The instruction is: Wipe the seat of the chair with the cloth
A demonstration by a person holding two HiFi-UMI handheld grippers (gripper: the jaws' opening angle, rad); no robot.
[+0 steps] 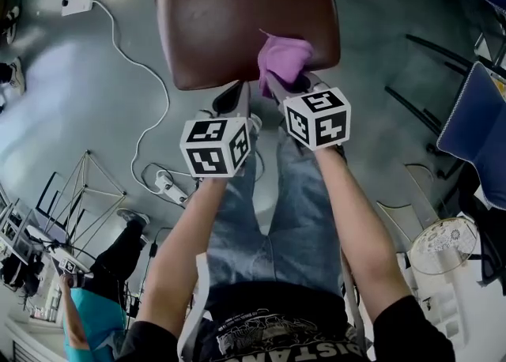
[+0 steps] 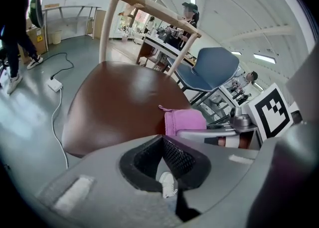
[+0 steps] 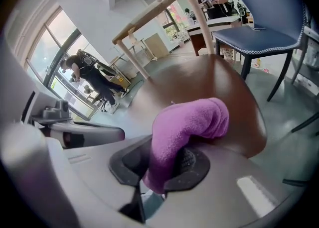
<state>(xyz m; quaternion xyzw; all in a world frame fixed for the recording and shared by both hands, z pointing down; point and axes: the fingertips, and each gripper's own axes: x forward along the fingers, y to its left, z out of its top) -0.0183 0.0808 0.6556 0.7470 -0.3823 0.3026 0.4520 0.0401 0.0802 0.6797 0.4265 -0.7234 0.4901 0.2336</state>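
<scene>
The chair's brown seat (image 1: 237, 13) fills the top of the head view, with its front edge toward me. A purple cloth (image 1: 283, 58) rests on the seat's front right part, and my right gripper (image 1: 288, 84) is shut on it. In the right gripper view the cloth (image 3: 189, 122) folds out of the jaws and droops onto the seat (image 3: 199, 80). My left gripper (image 1: 233, 98) hovers just off the seat's front edge, to the left of the cloth, shut with nothing in it. The left gripper view looks across the seat (image 2: 119, 102) to the cloth (image 2: 184, 121) at its right.
A blue chair (image 1: 474, 115) stands on the right. A white cable with a power strip (image 1: 79, 3) runs over the grey floor at left. The chair's wooden backrest (image 2: 149, 8) rises at the far side. A person in teal (image 1: 87, 313) is at lower left.
</scene>
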